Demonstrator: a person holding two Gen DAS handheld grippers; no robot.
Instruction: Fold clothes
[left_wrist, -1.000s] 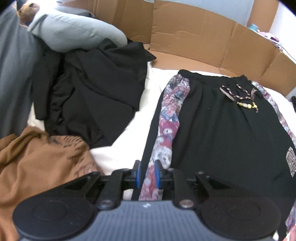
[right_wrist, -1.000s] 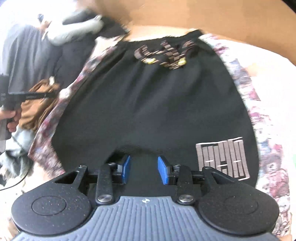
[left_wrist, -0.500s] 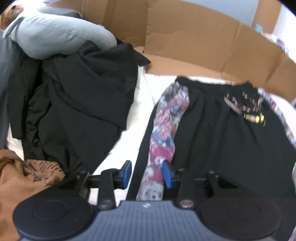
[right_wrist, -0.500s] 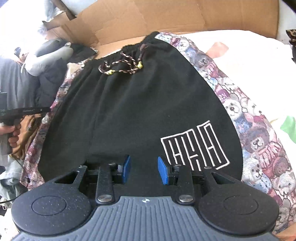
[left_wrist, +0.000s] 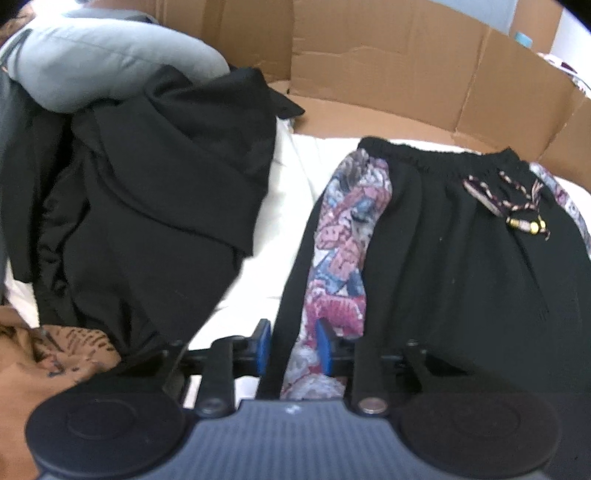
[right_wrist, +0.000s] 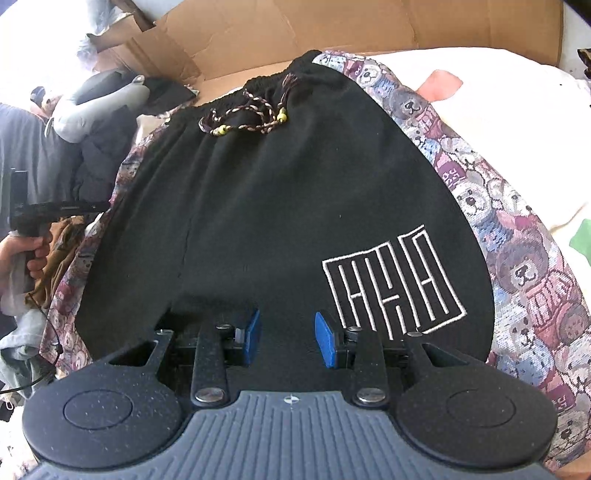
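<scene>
Both claws sit lower over the shorts than a second ago, and the right view, then blurred, is now sharp. The left claw (left_wrist: 291, 347) straddles the left edge of the black shorts (left_wrist: 461, 266), where the bear-print side panel (left_wrist: 343, 251) runs; its blue pads are closing, with the black hem and panel cloth between them, and they do not look pressed on the cloth. The right claw (right_wrist: 288, 341) hangs over the lower middle of the shorts (right_wrist: 277, 206) with its pads apart and gripping nothing; I cannot tell whether they touch the cloth. The shorts lie flat on a white sheet (left_wrist: 288, 177), waistband away from the cameras, with the braided drawstring (right_wrist: 247, 118) lying loose on the front. A white line logo (right_wrist: 391, 288) sits on the leg just right of the right claw. Left of the shorts lies a heap of black clothes (left_wrist: 155, 206) under a grey pillow (left_wrist: 99, 62), with a brown garment (left_wrist: 40, 369) nearer the camera. Cardboard (left_wrist: 406, 66) stands behind the sheet. At the left edge of the right view, a hand (right_wrist: 22, 258) holds the left claw's handle.
</scene>
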